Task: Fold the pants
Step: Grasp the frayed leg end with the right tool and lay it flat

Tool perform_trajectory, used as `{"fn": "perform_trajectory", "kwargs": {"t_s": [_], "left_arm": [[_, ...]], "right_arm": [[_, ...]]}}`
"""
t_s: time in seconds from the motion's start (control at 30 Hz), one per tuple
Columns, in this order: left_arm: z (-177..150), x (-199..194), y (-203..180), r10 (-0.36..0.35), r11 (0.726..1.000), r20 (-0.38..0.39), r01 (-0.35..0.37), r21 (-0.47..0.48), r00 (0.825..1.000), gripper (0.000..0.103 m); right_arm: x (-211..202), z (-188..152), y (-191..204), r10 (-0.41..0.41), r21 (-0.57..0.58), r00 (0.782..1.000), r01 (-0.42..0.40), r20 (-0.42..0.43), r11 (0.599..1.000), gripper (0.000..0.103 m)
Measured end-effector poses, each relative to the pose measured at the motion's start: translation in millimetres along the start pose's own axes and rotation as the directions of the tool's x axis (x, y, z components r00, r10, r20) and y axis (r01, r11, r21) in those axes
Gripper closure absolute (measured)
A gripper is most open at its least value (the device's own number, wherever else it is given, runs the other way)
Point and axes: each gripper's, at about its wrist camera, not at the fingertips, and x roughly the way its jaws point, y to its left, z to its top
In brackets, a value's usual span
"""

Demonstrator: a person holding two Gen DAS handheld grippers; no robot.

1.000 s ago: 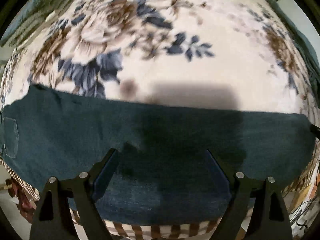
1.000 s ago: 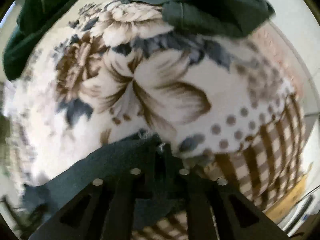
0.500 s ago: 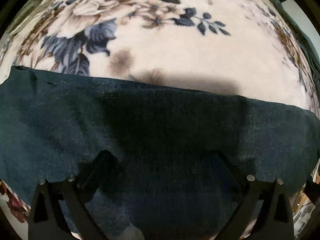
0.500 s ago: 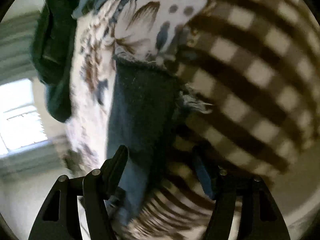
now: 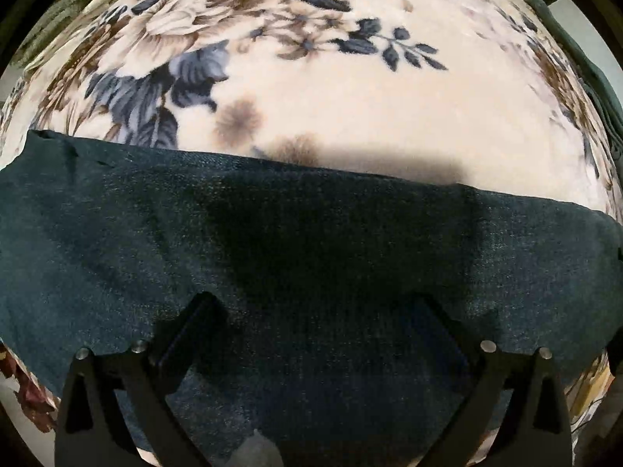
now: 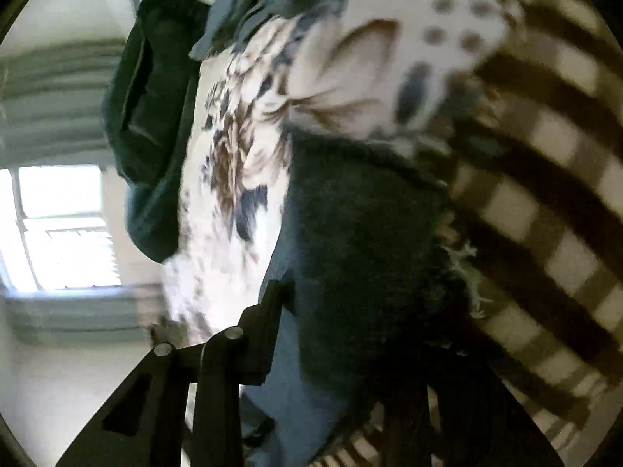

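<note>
1. Left wrist view: a cream floral blanket [image 5: 350, 116] covers the far surface. The dark denim pants [image 5: 311, 241] lie across it as a wide band from left to right, nearest the camera. The left gripper [image 5: 311, 311] hangs over the denim, fingers [image 5: 194, 327] spread wide apart, clamping nothing.
2. Right wrist view, blurred: a bright window [image 6: 62, 229] at left and a checked cloth [image 6: 545, 214] at right. The pants' frayed hem [image 6: 463, 268] lies between them. The right gripper [image 6: 350, 334] straddles the denim; I cannot tell whether its fingers [image 6: 264, 334] pinch it.
</note>
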Motion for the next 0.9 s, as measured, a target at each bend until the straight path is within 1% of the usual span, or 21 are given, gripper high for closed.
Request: {"fn": "perform_trajectory", "kwargs": {"t_s": [0.03, 0.07, 0.1, 0.17, 0.2, 0.23, 0.27, 0.3, 0.43, 0.47, 0.53, 0.63, 0.73, 0.8, 0.9], "left_arm": [[2, -1, 0, -0.001, 1.0, -0.005, 0.001, 0.0, 1.0, 0.0], [3, -1, -1, -0.005, 1.0, -0.014, 0.005, 0.001, 1.0, 0.0], [4, -1, -1, -0.008, 1.0, -0.027, 0.008, 0.009, 1.0, 0.0], [12, -1, 0, -0.011, 0.999, -0.059, 0.013, 0.029, 0.998, 0.0], [14, -1, 1, -0.012, 0.999, -0.074, 0.015, 0.036, 0.997, 0.0], [17, -3, 1, -0.011, 0.999, -0.092, 0.015, 0.043, 0.996, 0.0], [18, -5, 2, 0.0, 0.999, -0.101, 0.004, 0.047, 0.995, 0.0], [23, -9, 6, 0.014, 0.999, -0.103, -0.01, 0.046, 0.995, 0.0], [25, -30, 27, 0.007, 1.0, -0.075, -0.007, -0.004, 0.997, 0.0], [25, -34, 32, 0.003, 1.0, -0.069, -0.004, -0.013, 0.998, 0.0], [23, -48, 46, -0.007, 0.999, -0.053, 0.005, -0.035, 0.999, 0.0], [18, -65, 68, -0.005, 0.999, -0.039, 0.003, -0.054, 0.999, 0.0], [12, -86, 96, -0.003, 0.997, -0.018, 0.002, -0.079, 1.0, 0.0], [9, -99, 118, -0.002, 0.995, -0.002, 0.002, -0.098, 1.0, 0.0], [1, -118, 158, 0.033, 0.993, 0.035, -0.029, -0.118, 0.999, 0.0]], "right_arm": [[2, 0, 3, -0.05, -0.024, 0.999, 0.05, -0.005, 0.998, 0.069], [3, -2, 5, -0.092, -0.042, 0.996, 0.091, -0.003, 0.995, 0.072], [6, -4, 11, -0.155, -0.071, 0.988, 0.155, 0.009, 0.985, 0.077], [6, -10, 26, -0.228, -0.133, 0.973, 0.232, 0.04, 0.964, 0.082], [6, -16, 39, -0.276, -0.179, 0.959, 0.284, 0.072, 0.942, 0.086], [6, -19, 46, -0.297, -0.198, 0.951, 0.309, 0.092, 0.93, 0.089], [6, -19, 55, -0.314, -0.209, 0.943, 0.331, 0.112, 0.92, 0.09], [3, -23, 62, -0.324, -0.218, 0.937, 0.346, 0.131, 0.912, 0.093], [-11, -36, 96, -0.333, -0.273, 0.923, 0.377, 0.194, 0.885, 0.095], [-19, -38, 101, -0.33, -0.29, 0.921, 0.38, 0.207, 0.878, 0.095], [-27, -52, 126, -0.318, -0.336, 0.92, 0.381, 0.229, 0.861, 0.095], [-40, -77, 155, -0.289, -0.386, 0.929, 0.359, 0.229, 0.85, 0.095], [-36, -107, 192, -0.264, -0.435, 0.94, 0.335, 0.216, 0.836, 0.095], [-29, -131, 214, -0.251, -0.465, 0.947, 0.318, 0.202, 0.826, 0.095], [-11, -173, 244, -0.242, -0.512, 0.955, 0.295, 0.169, 0.807, 0.095]]}}
